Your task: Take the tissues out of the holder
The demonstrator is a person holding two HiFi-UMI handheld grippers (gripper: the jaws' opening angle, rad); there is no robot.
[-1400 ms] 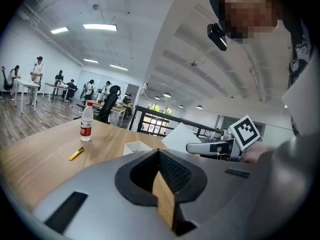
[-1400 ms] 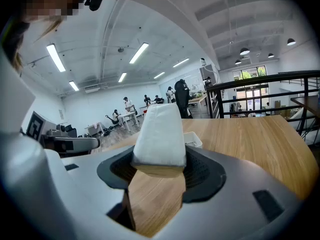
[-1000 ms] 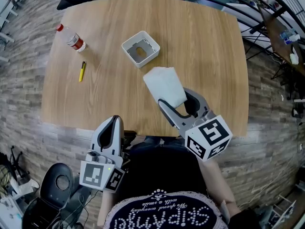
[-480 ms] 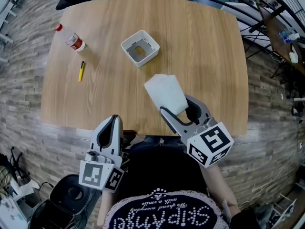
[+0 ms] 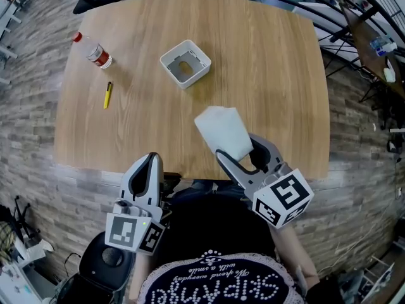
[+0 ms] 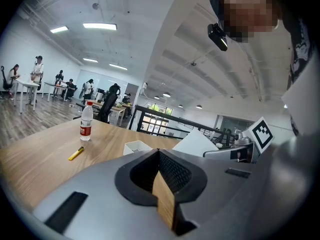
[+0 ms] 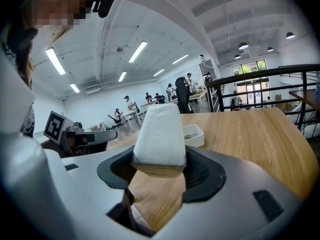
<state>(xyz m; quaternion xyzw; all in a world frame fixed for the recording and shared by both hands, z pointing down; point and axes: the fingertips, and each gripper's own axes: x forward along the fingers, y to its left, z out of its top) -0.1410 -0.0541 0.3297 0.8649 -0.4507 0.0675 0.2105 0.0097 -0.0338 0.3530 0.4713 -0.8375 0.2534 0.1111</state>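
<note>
Head view looks steeply down on a wooden table. A white square holder sits open-topped just off the table's centre, toward 11 o'clock. The tissues, a thick white folded stack, are out of the holder and well apart from it, at 5 o'clock near the table's near edge. The right gripper has them: its jaws stand wide apart with the stack clamped between the black pads, its far end sticking out past the jaw tips. In the right gripper view the stack stands up between the pads, with the holder on the table beyond it at about 1 o'clock.

The left gripper hangs at 7 o'clock, off the table's near edge. Its jaws are pressed together with nothing between them.

A clear plastic bottle with a red cap lies at 10 o'clock, and a yellow pen lies at 9 o'clock near the left edge.
</note>
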